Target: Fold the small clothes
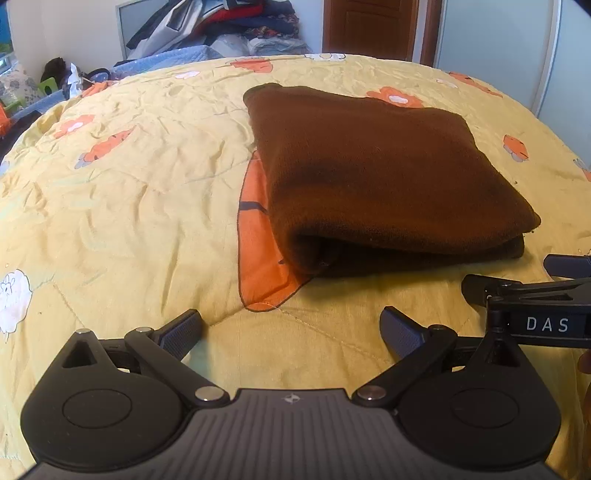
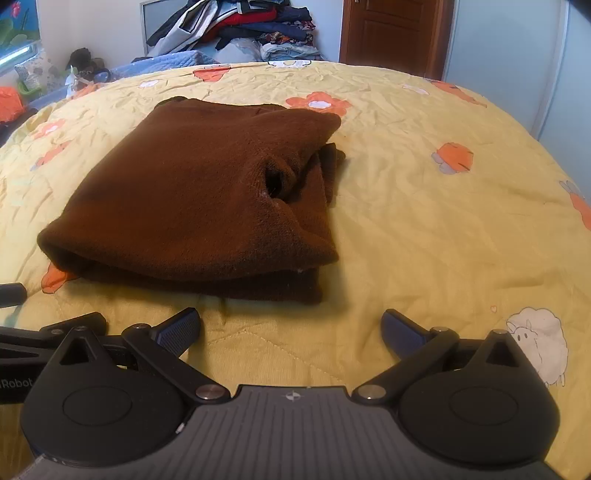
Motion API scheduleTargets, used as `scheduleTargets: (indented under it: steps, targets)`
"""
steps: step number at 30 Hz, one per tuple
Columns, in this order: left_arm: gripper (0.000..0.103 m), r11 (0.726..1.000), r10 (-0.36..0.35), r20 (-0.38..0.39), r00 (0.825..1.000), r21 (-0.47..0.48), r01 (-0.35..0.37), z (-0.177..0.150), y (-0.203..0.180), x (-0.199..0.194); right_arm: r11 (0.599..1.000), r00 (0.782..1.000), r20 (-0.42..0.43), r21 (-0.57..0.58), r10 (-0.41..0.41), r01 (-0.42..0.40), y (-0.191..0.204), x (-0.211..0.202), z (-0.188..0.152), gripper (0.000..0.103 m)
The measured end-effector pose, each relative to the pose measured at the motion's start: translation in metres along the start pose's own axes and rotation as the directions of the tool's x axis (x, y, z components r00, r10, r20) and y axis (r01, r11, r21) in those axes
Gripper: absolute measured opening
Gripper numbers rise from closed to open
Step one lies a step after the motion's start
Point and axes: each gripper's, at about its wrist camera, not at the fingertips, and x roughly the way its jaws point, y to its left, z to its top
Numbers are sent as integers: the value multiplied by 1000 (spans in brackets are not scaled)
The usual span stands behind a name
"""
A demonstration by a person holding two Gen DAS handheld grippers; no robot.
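Brown fleece garment [image 1: 388,173] lies folded on the bed [image 1: 129,192]. Left tongs [image 1: 291,330] and right tongs [image 2: 291,330] both spread, empty, just near of it, likely released.

Two wrist fisheyes, side by side, low and close over the yellow bedspread [image 1: 129,192], each angled down past its own fingers; both share the folded brown garment [image 1: 380,177], clothes pile [image 2: 236,26] and wooden door [image 2: 391,29].

Warm, bright daylight, soft shadows, sharp focus, and strong fisheye bending with dark corners at the edges.
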Motion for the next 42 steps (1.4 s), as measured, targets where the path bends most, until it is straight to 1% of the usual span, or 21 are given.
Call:
scheduleTargets:
  steps: [7,13,15,19,25,28,33,42]
  targets:
    - [103,1000,-20,-41,999,19,21,7,4,3,1000,1000,-9,-2,1,-1,0,1,2,103]
    - [103,1000,-11,-32,999,11,12,7,4,4,1000,1000,-11,-1,0,0,0,1,2,103]
    - [103,1000,2,-21,1000,-5,-2,6,6,4,1000,1000,-14,-3,2,-2,0,2,2,103]
    - [103,1000,6,-5,1000,-30,-6,5,10,5,1000,1000,-20,-9,6,-6,-1,2,2,103]
    - [103,998,15,-62,998,-60,-19,15,11,8,1000,1000,-28,-14,10,-10,0,3,4,103]
    - [103,998,19,-79,997,-58,-24,17,10,9,1000,999,-40,-9,7,-7,0,3,6,103]
    - [103,998,22,-63,998,-50,-25,15,10,10,1000,998,-59,0,0,0,1,5,8,103]
    - [103,998,29,-58,998,-54,-32,16,8,10,1000,997,-76,4,-3,3,1,7,11,103]
